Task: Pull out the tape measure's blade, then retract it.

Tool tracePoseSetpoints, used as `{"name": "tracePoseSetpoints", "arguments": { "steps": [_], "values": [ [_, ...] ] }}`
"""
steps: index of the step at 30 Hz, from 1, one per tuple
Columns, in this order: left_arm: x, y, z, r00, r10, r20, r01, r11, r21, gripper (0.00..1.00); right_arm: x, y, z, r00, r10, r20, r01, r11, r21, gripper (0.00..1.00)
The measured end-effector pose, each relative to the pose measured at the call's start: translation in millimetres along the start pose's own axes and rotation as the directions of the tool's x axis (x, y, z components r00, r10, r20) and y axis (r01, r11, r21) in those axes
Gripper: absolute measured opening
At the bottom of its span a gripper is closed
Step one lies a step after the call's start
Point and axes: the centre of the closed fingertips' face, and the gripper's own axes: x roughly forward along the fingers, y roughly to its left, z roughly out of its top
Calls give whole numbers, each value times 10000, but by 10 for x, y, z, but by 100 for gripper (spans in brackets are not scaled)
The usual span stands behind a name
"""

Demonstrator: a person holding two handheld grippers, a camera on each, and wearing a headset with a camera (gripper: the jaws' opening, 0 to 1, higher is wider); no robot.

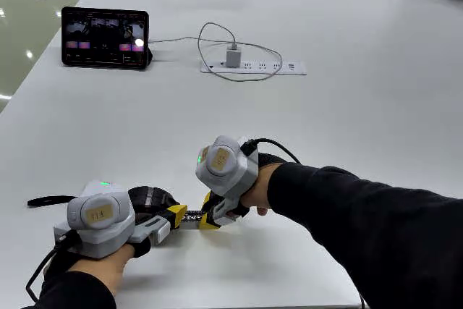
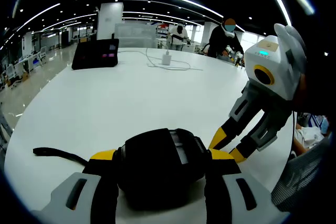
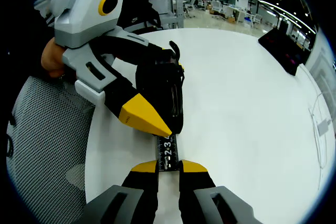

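A black tape measure [image 1: 150, 199] rests on the white table [image 1: 304, 121] with my left gripper [image 1: 163, 212] shut on its body. In the left gripper view the case [image 2: 160, 163] fills the gap between the yellow-tipped jaws. A short length of blade [image 1: 192, 216] runs right from the case to my right gripper [image 1: 210, 219], which is shut on the blade's end. The right gripper view shows the numbered blade [image 3: 168, 150] pinched by that gripper [image 3: 169, 167], with the case [image 3: 165, 93] just beyond it. The two grippers are close together.
The tape measure's black wrist strap [image 1: 49, 200] trails left on the table. A tablet [image 1: 105, 37] stands at the far left, and a power strip [image 1: 253, 67] with a charger and cable lies at the far middle. The near table edge is close below the grippers.
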Motion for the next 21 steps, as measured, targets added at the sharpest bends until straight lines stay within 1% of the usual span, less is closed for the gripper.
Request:
{"name": "tracePoseSetpoints", "arguments": {
  "steps": [2, 10, 21],
  "values": [
    [0, 0, 0, 10000, 0, -1, 0, 10000, -2, 62, 9, 1, 21, 10000, 10, 48, -10, 10000, -28, 11],
    [0, 1, -1, 10000, -21, -26, 21, 10000, 24, 62, 23, -9, 43, 10000, 76, -27, -76, 9999, -145, 11],
    [2, 5, -4, 10000, -8, -5, 8, 10000, -21, 62, 48, -8, 81, 10000, -13, 27, 13, 10000, -74, 11]
  ]
}}
